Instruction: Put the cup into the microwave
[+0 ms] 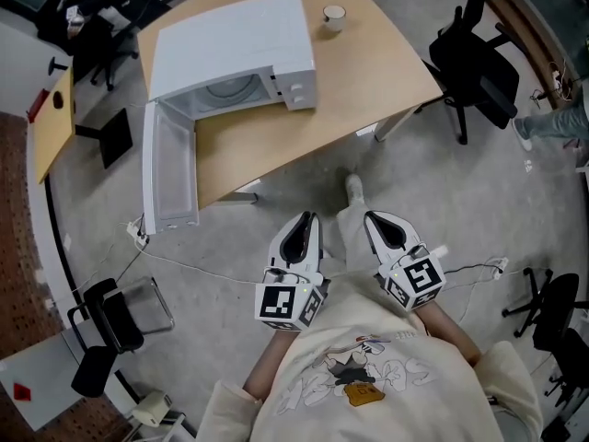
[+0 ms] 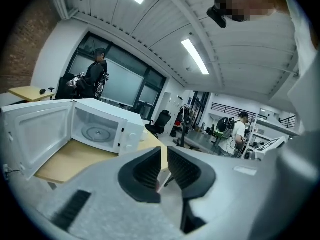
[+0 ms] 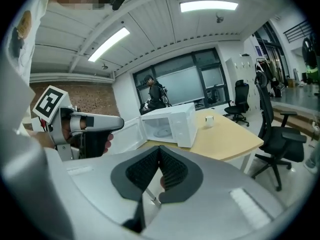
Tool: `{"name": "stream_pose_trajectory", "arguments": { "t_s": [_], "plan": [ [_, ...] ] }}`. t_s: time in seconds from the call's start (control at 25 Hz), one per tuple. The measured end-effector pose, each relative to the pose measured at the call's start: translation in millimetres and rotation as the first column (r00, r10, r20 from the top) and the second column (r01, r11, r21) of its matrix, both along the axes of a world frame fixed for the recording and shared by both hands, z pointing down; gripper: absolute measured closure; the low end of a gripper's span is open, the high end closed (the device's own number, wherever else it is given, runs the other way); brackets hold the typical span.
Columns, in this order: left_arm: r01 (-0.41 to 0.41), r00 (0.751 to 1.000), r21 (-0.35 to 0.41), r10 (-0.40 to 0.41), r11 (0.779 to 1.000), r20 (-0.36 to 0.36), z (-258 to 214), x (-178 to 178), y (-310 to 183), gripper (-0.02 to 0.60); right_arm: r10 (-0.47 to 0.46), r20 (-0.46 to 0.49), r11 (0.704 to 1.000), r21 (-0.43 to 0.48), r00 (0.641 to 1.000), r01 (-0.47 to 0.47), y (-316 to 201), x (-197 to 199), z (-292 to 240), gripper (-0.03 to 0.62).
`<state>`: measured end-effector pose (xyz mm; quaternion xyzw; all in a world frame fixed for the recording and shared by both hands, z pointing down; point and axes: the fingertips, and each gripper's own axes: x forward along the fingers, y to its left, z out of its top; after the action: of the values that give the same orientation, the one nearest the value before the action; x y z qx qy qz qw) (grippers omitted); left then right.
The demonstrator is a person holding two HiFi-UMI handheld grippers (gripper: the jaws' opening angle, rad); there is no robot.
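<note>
Approaching seemed the step; right gripper (image 1: 375, 219) was closed, left gripper (image 1: 307, 219) slightly open, both empty; the cup (image 1: 333, 17), top centre, needed grasping next.

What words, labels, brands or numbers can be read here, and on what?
None can be read with certainty.
Sweatshirt: large outlined letters, upside down and creased, not legible.
Microwave: no label legible on its panel.
Left cube, right cube: black-and-white marker patterns, no words.
</note>
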<state>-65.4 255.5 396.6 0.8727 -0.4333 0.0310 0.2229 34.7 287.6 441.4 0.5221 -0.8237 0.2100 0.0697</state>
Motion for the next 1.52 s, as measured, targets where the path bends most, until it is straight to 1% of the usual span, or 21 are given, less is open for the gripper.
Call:
{"name": "stream_pose_trajectory", "arguments": {
  "t_s": [0.04, 0.12, 0.24, 0.4, 0.56, 0.64, 0.76, 0.84, 0.92, 1.04, 1.16, 1.32, 1.44, 1.52],
  "plan": [
    [0.012, 1.0, 0.001, -0.012, 1.0, 0.001, 0, 0, -14, 0.542, -0.004, 0.008, 1.0, -0.001, 1.0, 0.004, -16, 3, 1, 0.588],
    [0.036, 0.999, -0.009, -0.036, 0.999, 0.009, 4, 4, -43, 0.578, -0.017, 0.012, 1.0, 0.004, 1.0, 0.017, -48, 11, 2, 0.588],
    [0.068, 0.997, -0.023, -0.067, 0.997, 0.031, 6, 17, -92, 0.578, -0.042, -0.002, 0.999, 0.032, 0.999, 0.042, -104, 31, -2, 0.588],
    [0.107, 0.993, 0.011, -0.107, 0.994, 0.053, -4, 39, -157, 0.578, -0.071, 0.016, 0.997, 0.039, 0.997, 0.07, -184, 57, -7, 0.588],
    [0.147, 0.987, 0.007, -0.147, 0.989, 0.066, 0, 52, -198, 0.578, -0.156, 0.004, 0.986, 0.063, 0.988, 0.156, -235, 58, -18, 0.588],
    [0.155, 0.986, 0.0, -0.155, 0.988, 0.065, 1, 55, -217, 0.578, -0.167, 0.0, 0.984, 0.067, 0.986, 0.166, -259, 54, -19, 0.588],
    [0.163, 0.986, -0.017, -0.162, 0.986, 0.045, 2, 51, -234, 0.578, -0.12, -0.016, 0.99, 0.077, 0.993, 0.121, -284, 56, -17, 0.588],
    [0.172, 0.985, -0.024, -0.171, 0.985, 0.026, 2, 44, -245, 0.578, -0.062, -0.041, 0.993, 0.095, 0.997, 0.066, -302, 66, -14, 0.588],
    [0.167, 0.986, -0.029, -0.166, 0.986, 0.025, 4, 40, -252, 0.578, -0.016, -0.069, 0.995, 0.102, 0.997, 0.023, -319, 81, -8, 0.588],
    [0.139, 0.99, -0.026, -0.138, 0.99, 0.035, 4, 40, -258, 0.578, 0.011, -0.131, 0.994, 0.109, 0.991, 0.004, -352, 105, 8, 0.588],
    [0.141, 0.989, -0.025, -0.14, 0.99, 0.05, 4, 28, -263, 0.578, 0.033, -0.176, 0.993, 0.116, 0.984, -0.012, -396, 117, 30, 0.586],
    [0.174, 0.981, -0.023, -0.172, 0.984, 0.087, 6, 20, -265, 0.578, 0.06, -0.18, 0.993, 0.114, 0.982, -0.039, -452, 131, 58, 0.519],
    [0.211, 0.973, -0.026, -0.208, 0.977, 0.101, 10, 14, -268, 0.578, 0.08, -0.193, 0.992, 0.108, 0.978, -0.059, -491, 140, 81, 0.438],
    [0.24, 0.966, -0.027, -0.236, 0.97, 0.106, 12, 14, -270, 0.578, 0.096, -0.199, 0.993, 0.084, 0.975, -0.081, -517, 150, 100, 0.38]
  ]
}}
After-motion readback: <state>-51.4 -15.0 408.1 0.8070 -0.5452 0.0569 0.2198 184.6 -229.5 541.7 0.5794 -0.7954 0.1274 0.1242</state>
